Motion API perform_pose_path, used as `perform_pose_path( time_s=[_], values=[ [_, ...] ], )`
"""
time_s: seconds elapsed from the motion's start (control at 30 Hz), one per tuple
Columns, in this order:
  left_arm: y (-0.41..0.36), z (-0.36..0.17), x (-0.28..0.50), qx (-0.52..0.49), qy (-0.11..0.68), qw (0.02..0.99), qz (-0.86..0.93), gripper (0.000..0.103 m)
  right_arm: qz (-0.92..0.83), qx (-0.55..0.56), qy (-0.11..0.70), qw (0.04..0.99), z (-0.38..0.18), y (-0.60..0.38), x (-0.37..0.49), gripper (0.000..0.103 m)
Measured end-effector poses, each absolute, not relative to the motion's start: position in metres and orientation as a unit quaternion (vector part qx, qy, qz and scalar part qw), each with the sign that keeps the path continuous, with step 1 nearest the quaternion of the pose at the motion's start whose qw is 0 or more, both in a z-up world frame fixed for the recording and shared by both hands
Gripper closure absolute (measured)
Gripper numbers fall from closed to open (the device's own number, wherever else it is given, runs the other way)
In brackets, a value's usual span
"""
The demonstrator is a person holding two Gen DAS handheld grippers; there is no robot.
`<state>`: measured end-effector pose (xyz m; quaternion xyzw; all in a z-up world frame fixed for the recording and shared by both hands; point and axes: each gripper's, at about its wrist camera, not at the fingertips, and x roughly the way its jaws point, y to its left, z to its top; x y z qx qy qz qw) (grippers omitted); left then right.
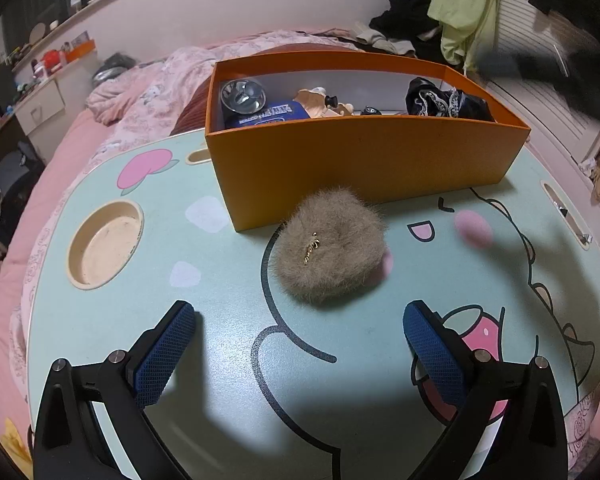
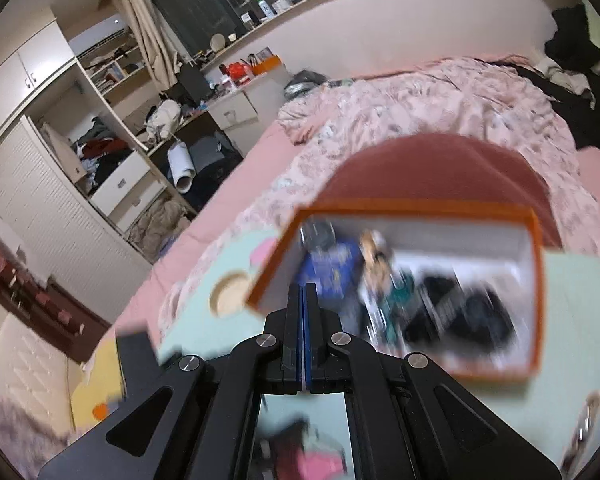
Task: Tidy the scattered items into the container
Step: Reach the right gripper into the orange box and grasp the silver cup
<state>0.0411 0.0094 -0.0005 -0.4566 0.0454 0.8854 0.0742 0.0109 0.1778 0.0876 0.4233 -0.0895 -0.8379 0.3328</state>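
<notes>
A fluffy tan pouch with a small gold charm lies on the mint cartoon lap table, just in front of the orange box. The box holds a round mirror, a blue pack, a small figure and a black lace cloth. My left gripper is open, low over the table, its blue pads on either side just short of the pouch. My right gripper is shut and empty, above the orange box, which is blurred in the right wrist view.
The table has a round cup recess at the left and slots at its edges. It stands on a bed with pink bedding. A dark blurred shape hangs above the box's right end.
</notes>
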Motion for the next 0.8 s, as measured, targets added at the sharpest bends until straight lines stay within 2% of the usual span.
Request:
perform_pose_path(
  time_s=[0.17,0.3,0.37,0.43,0.47,0.5,0.53,0.67,0.8],
  values=[
    [0.009,-0.001,0.044,-0.456,0.042,0.072,0.886,0.0,-0.83,0.467,-0.094,0.291,0.044,0.185,0.018,0.103],
    [0.008,0.0,0.044,-0.455,0.036,0.07,0.887,0.0,-0.848,0.444,-0.088,0.276,0.032,0.183,0.021,0.102],
    [0.005,0.001,0.045,-0.453,0.027,0.069,0.889,0.0,-0.855,0.44,-0.076,0.265,0.029,0.18,0.023,0.094],
    [0.001,0.002,0.044,-0.45,0.013,0.068,0.89,0.0,-0.853,0.452,-0.073,0.251,0.024,0.181,0.023,0.071],
    [-0.002,0.002,0.043,-0.449,0.006,0.067,0.891,0.0,-0.853,0.453,-0.077,0.247,0.022,0.184,0.025,0.064],
    [-0.004,0.002,0.043,-0.448,0.001,0.067,0.892,0.0,-0.856,0.45,-0.083,0.241,0.022,0.189,0.028,0.049],
    [-0.005,0.002,0.043,-0.447,-0.002,0.067,0.892,0.0,-0.858,0.446,-0.087,0.238,0.02,0.193,0.032,0.042],
    [-0.004,0.002,0.041,-0.447,0.0,0.066,0.892,0.0,-0.866,0.427,-0.081,0.246,0.03,0.198,0.034,0.041],
    [-0.005,0.001,0.041,-0.447,0.003,0.068,0.892,0.0,-0.877,0.375,-0.049,0.296,0.083,0.167,0.014,0.042]
  ],
)
